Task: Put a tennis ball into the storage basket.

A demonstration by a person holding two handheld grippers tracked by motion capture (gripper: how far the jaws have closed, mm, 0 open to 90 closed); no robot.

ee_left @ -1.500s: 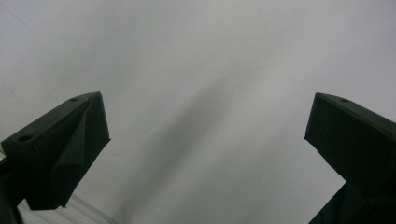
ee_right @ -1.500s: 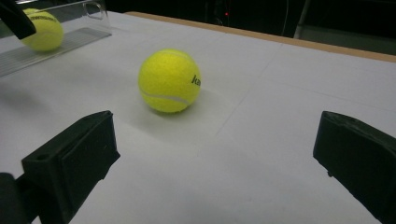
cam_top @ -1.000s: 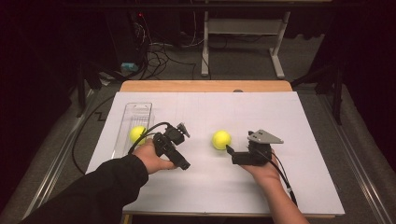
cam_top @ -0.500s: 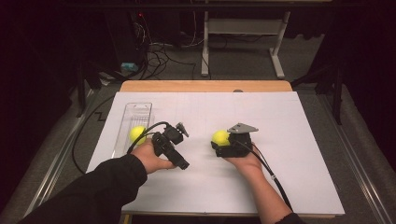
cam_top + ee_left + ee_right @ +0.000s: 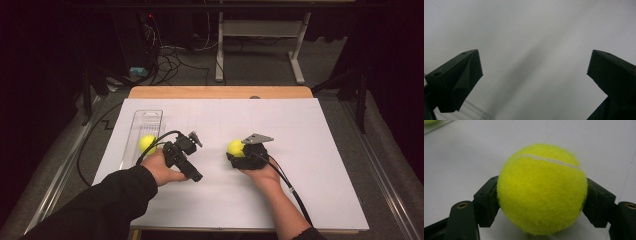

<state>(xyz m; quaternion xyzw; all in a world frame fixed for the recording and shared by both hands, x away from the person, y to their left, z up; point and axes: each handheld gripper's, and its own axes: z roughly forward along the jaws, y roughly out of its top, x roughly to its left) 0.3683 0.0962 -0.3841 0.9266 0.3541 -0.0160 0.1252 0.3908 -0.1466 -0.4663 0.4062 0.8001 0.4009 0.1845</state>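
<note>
- Second ball (image 5: 147, 143): partly hidden behind the left gripper (image 5: 186, 156); in the right gripper view, cut off by the top edge.
- Held ball (image 5: 236, 147): near side covered by the right gripper (image 5: 235, 159).
- Tray (image 5: 148, 118): near end hidden by the left hand (image 5: 162, 169).

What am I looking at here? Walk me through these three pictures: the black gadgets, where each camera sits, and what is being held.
A person sits at a table covered with a white sheet and holds a hand-operated gripper, a black tool with two jaws, in each hand. The high view looks down from above the person. The other two pictures come from small cameras riding on the grippers, looking out along their jaws.

The right gripper has just closed its jaws on a yellow tennis ball; its own view shows the pads pressing both sides of the ball. The left gripper stands open with nothing between its jaws, above the white sheet. Beside the left hand, a second tennis ball lies in a clear plastic tray.
</note>
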